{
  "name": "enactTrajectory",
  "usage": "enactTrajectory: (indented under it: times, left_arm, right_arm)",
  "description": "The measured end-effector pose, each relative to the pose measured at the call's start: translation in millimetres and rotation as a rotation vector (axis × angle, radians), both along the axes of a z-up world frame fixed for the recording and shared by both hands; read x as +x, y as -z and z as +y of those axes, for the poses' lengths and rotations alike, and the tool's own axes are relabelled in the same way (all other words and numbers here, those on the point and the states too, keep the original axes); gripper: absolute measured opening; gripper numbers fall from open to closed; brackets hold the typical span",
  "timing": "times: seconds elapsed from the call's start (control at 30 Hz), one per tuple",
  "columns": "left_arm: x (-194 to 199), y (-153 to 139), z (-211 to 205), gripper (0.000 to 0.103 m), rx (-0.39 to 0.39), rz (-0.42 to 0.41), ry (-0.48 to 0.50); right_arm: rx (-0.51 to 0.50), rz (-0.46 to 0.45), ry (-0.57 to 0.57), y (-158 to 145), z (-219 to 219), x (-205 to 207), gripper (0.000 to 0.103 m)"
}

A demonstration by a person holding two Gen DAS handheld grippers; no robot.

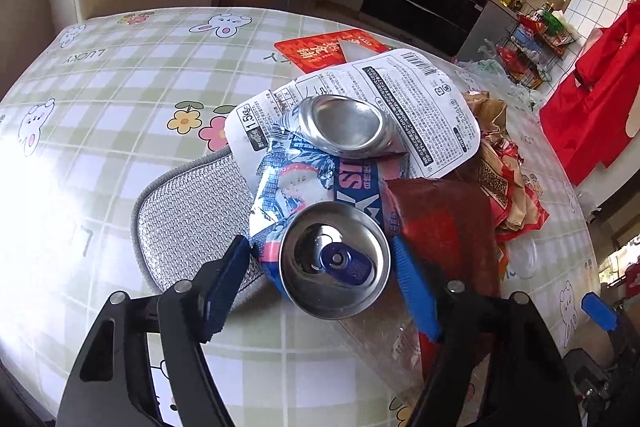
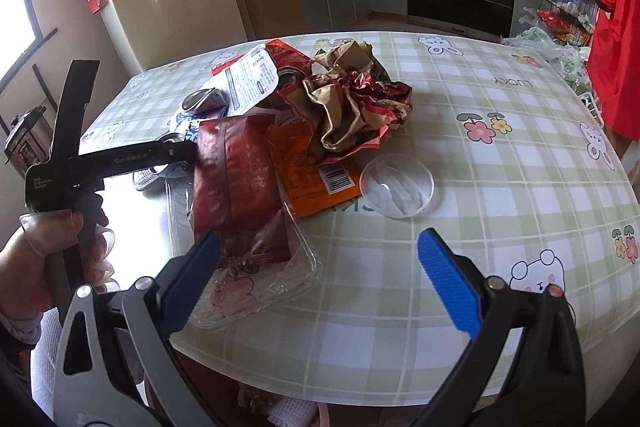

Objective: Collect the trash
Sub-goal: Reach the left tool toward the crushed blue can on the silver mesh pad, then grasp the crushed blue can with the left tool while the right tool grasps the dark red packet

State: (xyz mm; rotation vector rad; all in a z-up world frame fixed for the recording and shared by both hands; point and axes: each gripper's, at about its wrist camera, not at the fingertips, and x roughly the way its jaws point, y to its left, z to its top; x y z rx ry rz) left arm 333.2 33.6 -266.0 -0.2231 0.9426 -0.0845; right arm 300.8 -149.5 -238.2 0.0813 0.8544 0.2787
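A crushed blue-and-white drink can (image 1: pixel 320 211) lies in a trash pile on the checked tablecloth. My left gripper (image 1: pixel 324 255) is open, with one blue finger on each side of the can's top end. A white printed film lid (image 1: pixel 400 107) lies under the can's far end. A dark red pouch (image 1: pixel 444 227) lies right of it, also in the right wrist view (image 2: pixel 236 179) on a clear plastic tray (image 2: pixel 304 267). My right gripper (image 2: pixel 320 251) is open and empty near the table's front edge. The left gripper (image 2: pixel 120 159) shows at the left.
Crumpled brown-and-red paper (image 2: pixel 352 103), an orange packet (image 2: pixel 312 179) and a clear round lid (image 2: pixel 396 185) lie on the table. A silver mesh pad (image 1: pixel 192 223) lies under the can. A red card (image 1: pixel 320 51) lies beyond. Fridge, kitchen counters and a red cloth stand behind.
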Motion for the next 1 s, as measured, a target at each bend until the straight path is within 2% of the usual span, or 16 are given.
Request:
enactTrajectory:
  times: [0.07, 0.23, 0.43, 0.67, 0.83, 1.0]
  left_arm:
    - [-6.1, -6.6, -1.8, 0.064, 0.029, -0.032, 0.018]
    - [-20.7, -21.2, 4.7, 0.063, 0.02, -0.082, 0.042]
    - [-39.5, -44.6, 26.3, 0.062, 0.008, -0.148, 0.006]
    - [-53.0, -62.9, 48.7, 0.059, -0.017, -0.194, -0.026]
    - [-56.7, -61.7, 57.0, 0.059, -0.014, -0.195, -0.021]
    - [-59.7, -57.0, 67.8, 0.059, -0.042, -0.19, -0.035]
  right_arm:
    - [0.002, -0.002, -0.002, -0.3, 0.6, 1.9, 0.097]
    - [-0.007, -0.008, -0.025, -0.6, 8.1, 6.1, 0.097]
    - [-0.04, -0.017, -0.082, -0.6, 28.0, 16.9, 0.097]
    - [-0.053, 0.014, -0.168, 9.3, 65.4, 42.6, 0.097]
    - [-0.096, 0.036, -0.23, 19.0, 97.8, 56.5, 0.097]
    - [-0.128, 0.071, -0.264, 30.0, 115.8, 65.6, 0.095]
